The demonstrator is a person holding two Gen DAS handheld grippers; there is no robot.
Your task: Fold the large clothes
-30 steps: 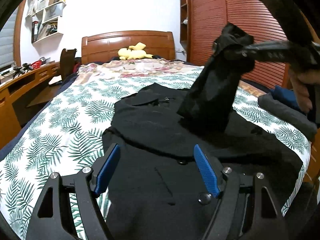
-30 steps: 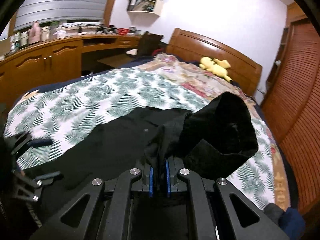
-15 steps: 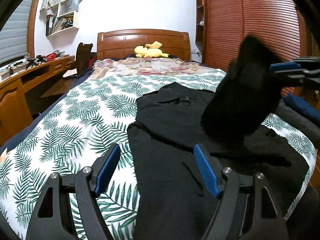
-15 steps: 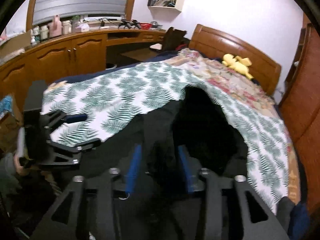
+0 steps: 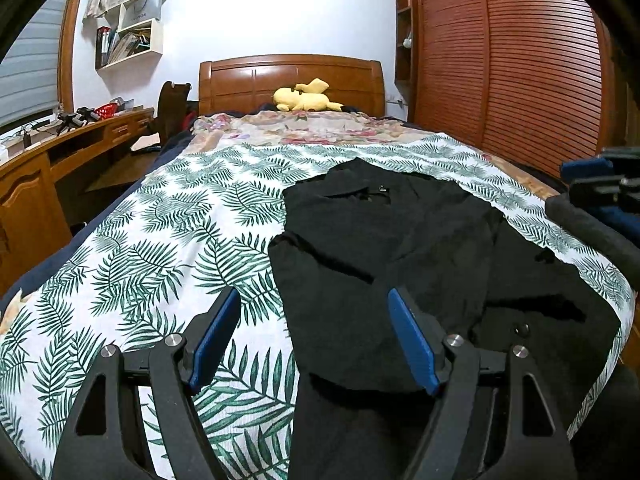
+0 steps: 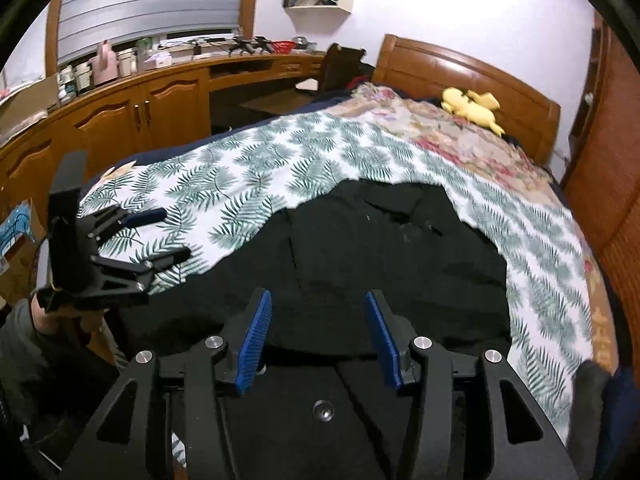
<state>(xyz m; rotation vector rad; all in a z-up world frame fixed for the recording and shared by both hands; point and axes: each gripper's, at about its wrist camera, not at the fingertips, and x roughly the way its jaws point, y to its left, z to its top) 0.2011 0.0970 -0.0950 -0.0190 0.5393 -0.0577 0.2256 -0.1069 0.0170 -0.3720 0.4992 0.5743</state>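
1. Both claws stood open and empty: left gripper (image 5: 312, 340) and right gripper (image 6: 318, 340) hovered over the black garment (image 5: 400, 248).
2. Garment lay on the bed (image 5: 160, 240), one sleeve apparently folded inward.
3. Next probably called for gripping another edge.
4. No containers showed clearly.

Black garment (image 5: 384, 240): matt woven cloth, creased | bedspread (image 5: 168, 248): leaf-printed cotton-like cloth | headboard (image 5: 288, 76): glossy varnished wood | wardrobe door (image 5: 520, 60): slatted wood | yellow toy (image 5: 304, 96): soft plush | left hand-held gripper (image 5: 314, 336): matt black plastic, ribbed blue pads (image 5: 412, 344), metal screws.
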